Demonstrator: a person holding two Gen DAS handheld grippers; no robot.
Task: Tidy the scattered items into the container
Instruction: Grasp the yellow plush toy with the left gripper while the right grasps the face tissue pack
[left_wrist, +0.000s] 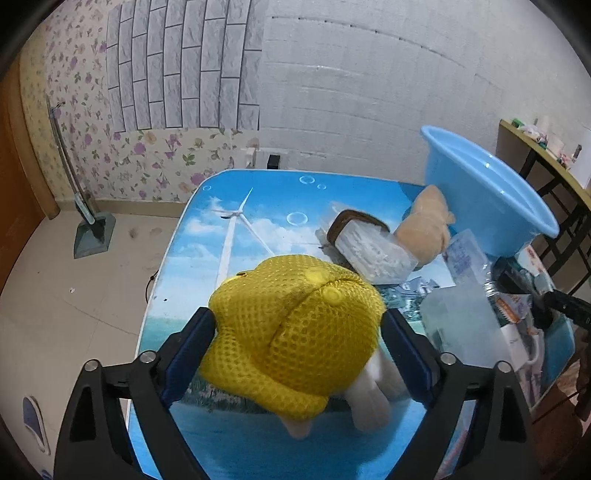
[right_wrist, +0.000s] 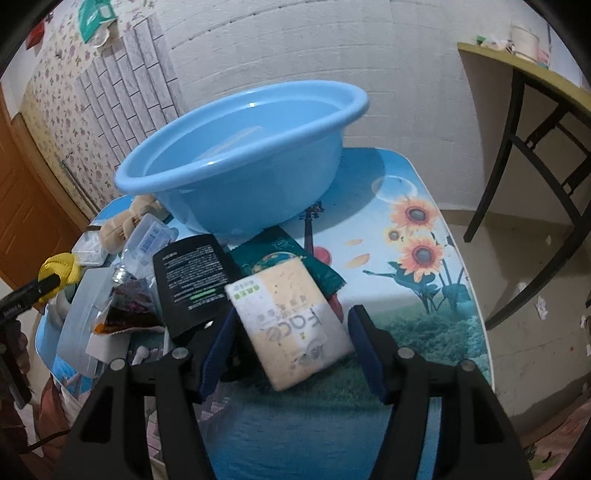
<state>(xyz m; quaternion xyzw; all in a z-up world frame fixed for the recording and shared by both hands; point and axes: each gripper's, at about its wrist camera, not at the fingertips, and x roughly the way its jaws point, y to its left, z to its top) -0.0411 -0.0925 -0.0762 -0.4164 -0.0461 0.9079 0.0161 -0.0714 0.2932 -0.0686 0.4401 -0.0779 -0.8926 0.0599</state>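
A blue plastic basin (right_wrist: 240, 162) stands at the back of the table; it also shows in the left wrist view (left_wrist: 484, 192). My left gripper (left_wrist: 297, 332) is open around a plush toy in a yellow mesh hat (left_wrist: 295, 325); its pads stand at the hat's sides. My right gripper (right_wrist: 290, 332) is open around a beige tissue pack (right_wrist: 291, 317) that lies on the table. A black packet (right_wrist: 192, 280), a green packet (right_wrist: 280, 251), a sauce sachet (right_wrist: 129, 306) and a tan plush (right_wrist: 125, 221) lie nearby.
The table (right_wrist: 406, 295) has a printed blue cover. A clear wrapped pack with a brown item (left_wrist: 365, 243) and a clear box (left_wrist: 461, 332) lie by the tan plush (left_wrist: 424, 225). A dark-framed desk (right_wrist: 535, 122) stands right. A floor stand (left_wrist: 88, 229) stands left.
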